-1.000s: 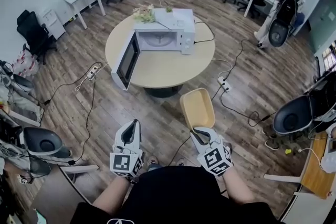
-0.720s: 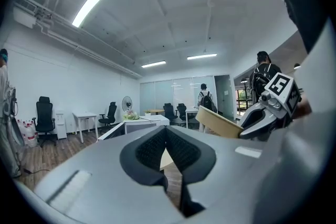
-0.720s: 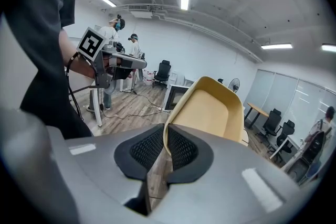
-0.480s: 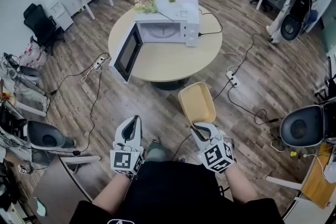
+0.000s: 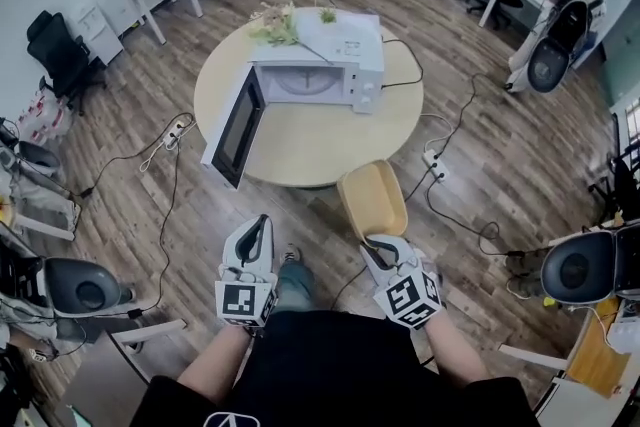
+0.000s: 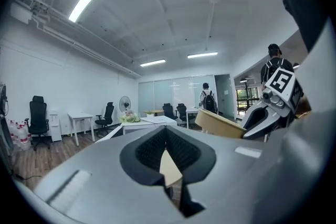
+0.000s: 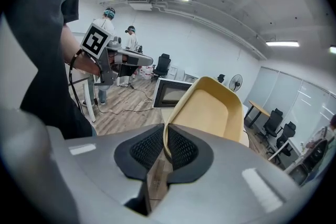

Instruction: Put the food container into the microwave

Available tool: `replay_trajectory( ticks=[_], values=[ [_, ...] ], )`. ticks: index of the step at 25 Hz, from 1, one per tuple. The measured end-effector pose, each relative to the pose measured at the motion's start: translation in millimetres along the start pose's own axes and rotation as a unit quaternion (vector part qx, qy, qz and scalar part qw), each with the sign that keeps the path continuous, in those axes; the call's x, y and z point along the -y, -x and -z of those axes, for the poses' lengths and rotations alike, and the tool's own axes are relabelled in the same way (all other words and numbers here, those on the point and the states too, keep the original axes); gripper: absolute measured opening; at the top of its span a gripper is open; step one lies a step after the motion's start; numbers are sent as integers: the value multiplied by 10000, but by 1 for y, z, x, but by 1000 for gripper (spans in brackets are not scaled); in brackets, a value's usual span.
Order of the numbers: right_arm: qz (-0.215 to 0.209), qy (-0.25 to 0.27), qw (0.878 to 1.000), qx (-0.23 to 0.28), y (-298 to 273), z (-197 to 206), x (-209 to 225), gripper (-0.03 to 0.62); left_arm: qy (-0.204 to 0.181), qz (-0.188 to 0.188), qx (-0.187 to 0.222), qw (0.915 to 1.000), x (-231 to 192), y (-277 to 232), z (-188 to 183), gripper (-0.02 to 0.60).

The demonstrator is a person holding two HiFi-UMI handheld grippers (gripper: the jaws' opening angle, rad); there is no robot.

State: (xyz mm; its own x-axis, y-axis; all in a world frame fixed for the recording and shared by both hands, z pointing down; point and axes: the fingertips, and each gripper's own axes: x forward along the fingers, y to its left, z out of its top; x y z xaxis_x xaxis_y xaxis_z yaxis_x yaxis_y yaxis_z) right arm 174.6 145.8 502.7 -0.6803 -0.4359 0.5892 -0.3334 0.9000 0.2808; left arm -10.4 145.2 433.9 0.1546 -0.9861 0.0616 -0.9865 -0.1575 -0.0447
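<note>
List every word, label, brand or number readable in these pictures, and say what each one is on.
No legible text in any view.
left gripper and right gripper: black-and-white square markers, patterns only, no letters.
microwave: control panel print too small to read.
food container: plain, no print visible.
shirt: white logo at the bottom edge, cut off, unreadable.

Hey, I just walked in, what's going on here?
A person holds a yellow food container by its rim in the right gripper, out in front of them. The left gripper is shut and empty. The microwave sits on the round table ahead with its door swung open; the container isn't at it yet.
</note>
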Motion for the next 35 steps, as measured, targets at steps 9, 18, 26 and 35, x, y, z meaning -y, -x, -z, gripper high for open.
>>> replay_trajectory(
  ticks=[9,18,26,35],
  values=[
    [274,-117,9990,-331,-86,-57,67,29,148,472,72,9988,-84,-103,-9,0],
    [282,-41,9968,-749,-165,-92,100,29,279,898,84,9955,-145,-162,-8,0],
    [133,148,9957,-900,-208,-103,119,29,275,908,159,9954,-170,-189,-4,0],
    [-227,284,9960,-815,-227,-94,150,29,303,493,105,9983,-175,-221,-3,0]
  ],
)
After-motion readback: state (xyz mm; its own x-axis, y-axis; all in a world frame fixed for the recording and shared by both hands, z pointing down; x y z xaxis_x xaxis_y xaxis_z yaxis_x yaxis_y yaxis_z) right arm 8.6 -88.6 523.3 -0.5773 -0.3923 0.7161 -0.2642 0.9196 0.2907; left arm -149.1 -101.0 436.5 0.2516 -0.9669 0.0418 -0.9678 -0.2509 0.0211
